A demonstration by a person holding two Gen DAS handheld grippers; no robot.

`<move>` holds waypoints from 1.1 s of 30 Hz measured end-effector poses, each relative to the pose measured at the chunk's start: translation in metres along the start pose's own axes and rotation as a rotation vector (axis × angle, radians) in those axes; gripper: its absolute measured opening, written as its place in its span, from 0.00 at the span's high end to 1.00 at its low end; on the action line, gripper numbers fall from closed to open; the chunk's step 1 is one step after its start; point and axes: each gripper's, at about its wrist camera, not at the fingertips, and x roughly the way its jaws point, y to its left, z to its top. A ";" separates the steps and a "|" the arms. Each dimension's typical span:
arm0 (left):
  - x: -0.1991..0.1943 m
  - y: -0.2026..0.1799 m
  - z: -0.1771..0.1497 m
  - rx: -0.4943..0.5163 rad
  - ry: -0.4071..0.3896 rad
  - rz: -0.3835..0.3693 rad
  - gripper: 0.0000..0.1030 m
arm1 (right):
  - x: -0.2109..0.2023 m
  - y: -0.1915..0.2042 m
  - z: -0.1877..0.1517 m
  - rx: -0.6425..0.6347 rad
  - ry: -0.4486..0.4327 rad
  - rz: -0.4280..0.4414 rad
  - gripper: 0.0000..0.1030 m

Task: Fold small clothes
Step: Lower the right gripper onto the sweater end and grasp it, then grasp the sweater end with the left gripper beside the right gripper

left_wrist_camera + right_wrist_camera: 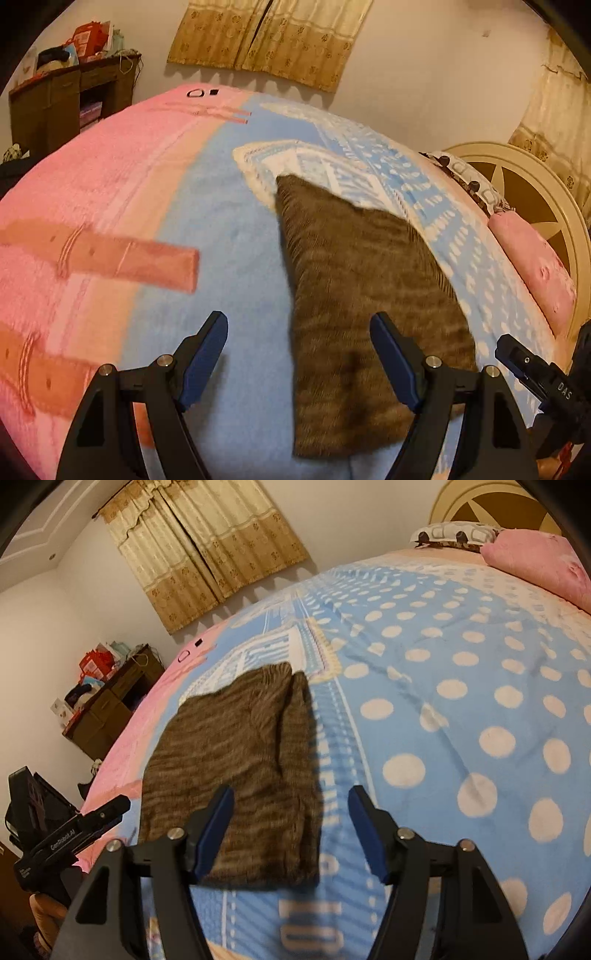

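A small brown striped knit garment (362,295) lies folded flat on the blue and pink blanket (229,236); it also shows in the right wrist view (240,760). My left gripper (299,332) is open and empty, hovering over the garment's near left edge. My right gripper (291,808) is open and empty, above the garment's near right edge, with its left finger over the cloth. Part of the other gripper shows at the right edge of the left view (539,376) and at the left edge of the right view (70,830).
The polka-dot part of the blanket (461,701) spreads to the right. Pink pillows (535,561) and a round headboard (524,184) are at the bed's head. A brown cluttered desk (66,99) stands beyond the bed, under curtains (273,37).
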 end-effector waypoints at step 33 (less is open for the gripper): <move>0.073 -0.029 0.005 0.089 0.099 0.044 0.37 | 0.094 0.035 0.017 -0.163 0.134 -0.055 0.41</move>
